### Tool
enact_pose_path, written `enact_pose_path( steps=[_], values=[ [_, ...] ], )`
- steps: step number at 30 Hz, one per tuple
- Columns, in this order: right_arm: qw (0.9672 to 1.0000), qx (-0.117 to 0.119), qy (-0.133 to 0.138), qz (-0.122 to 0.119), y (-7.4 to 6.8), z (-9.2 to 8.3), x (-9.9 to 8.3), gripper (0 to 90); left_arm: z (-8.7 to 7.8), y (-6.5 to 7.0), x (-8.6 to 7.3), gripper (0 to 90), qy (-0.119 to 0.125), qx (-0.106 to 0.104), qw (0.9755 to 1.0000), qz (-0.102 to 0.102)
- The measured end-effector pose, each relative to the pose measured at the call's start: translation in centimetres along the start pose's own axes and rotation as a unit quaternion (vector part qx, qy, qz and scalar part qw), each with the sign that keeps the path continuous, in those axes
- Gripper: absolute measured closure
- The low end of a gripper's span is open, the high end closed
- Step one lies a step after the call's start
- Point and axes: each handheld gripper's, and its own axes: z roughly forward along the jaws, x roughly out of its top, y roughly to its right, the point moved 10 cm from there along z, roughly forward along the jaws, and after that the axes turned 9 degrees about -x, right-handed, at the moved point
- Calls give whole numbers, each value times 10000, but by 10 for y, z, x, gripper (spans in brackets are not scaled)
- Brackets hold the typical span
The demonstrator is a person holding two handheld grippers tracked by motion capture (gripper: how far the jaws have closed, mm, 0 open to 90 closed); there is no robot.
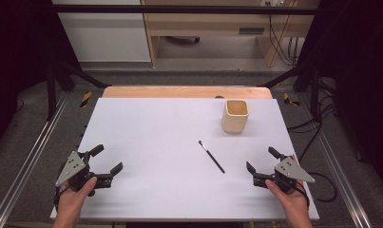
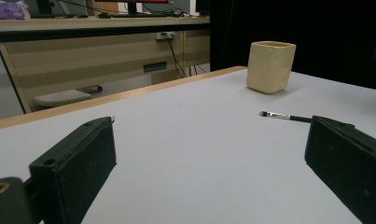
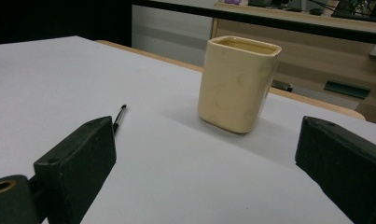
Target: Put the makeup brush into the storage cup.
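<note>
High view. We find a slim black brush (image 1: 211, 156) lying flat on the white worktop (image 1: 146, 137), well short of a cream square cup (image 1: 235, 116) that stands upright toward the far right. The brush's long axis runs diagonally, bristle tip toward the far left, handle end toward the near right. The left hand-held gripper (image 1: 107, 159) rests at the near left edge, jaws spread and empty; the right hand-held gripper (image 1: 262, 159) rests at the near right, jaws likewise spread and empty. The handle end of the brush lies near the right hand-held gripper and well apart from the left one, so we judge the right hand the better placed for a pickup (the jaws would need to straddle the handle across its axis).

Left gripper view. Both black jaws stand wide apart with nothing between them. The brush (image 2: 282, 116) lies ahead and to the right, its handle passing behind the right-hand jaw; the cup (image 2: 270, 66) stands beyond it.

Right gripper view. The jaws are parted with bare worktop between. The brush (image 3: 120, 117) shows its tip above the left-hand jaw, so it lies ahead and to the left; the cup (image 3: 236, 84) stands straight ahead, apart from the brush.
</note>
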Motion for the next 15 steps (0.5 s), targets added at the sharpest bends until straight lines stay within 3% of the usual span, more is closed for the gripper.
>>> enact_pose_path(
  steps=[6, 8, 12, 14, 15],
  values=[
    [9999, -37, -130, 11, -1, 0, -2, 44, 3, 5, -1, 15, -70, -85, 9999, 49],
    [9997, -115, -197, -84, -2, -1, -3, 40, 5, 7, -2, 15, -100, -118, 9998, 84],
    [9994, -39, -319, -101, -8, -2, -2, 52, 8, 10, -3, 15, -134, -166, 9997, 123],
    [9992, 9, -359, -190, -11, -2, -1, 62, 8, 10, -4, 15, -157, -137, 9997, 157],
    [9979, 51, -538, -359, -14, -1, 0, 62, 9, 11, -4, 15, -153, -127, 9997, 170]
  ],
)
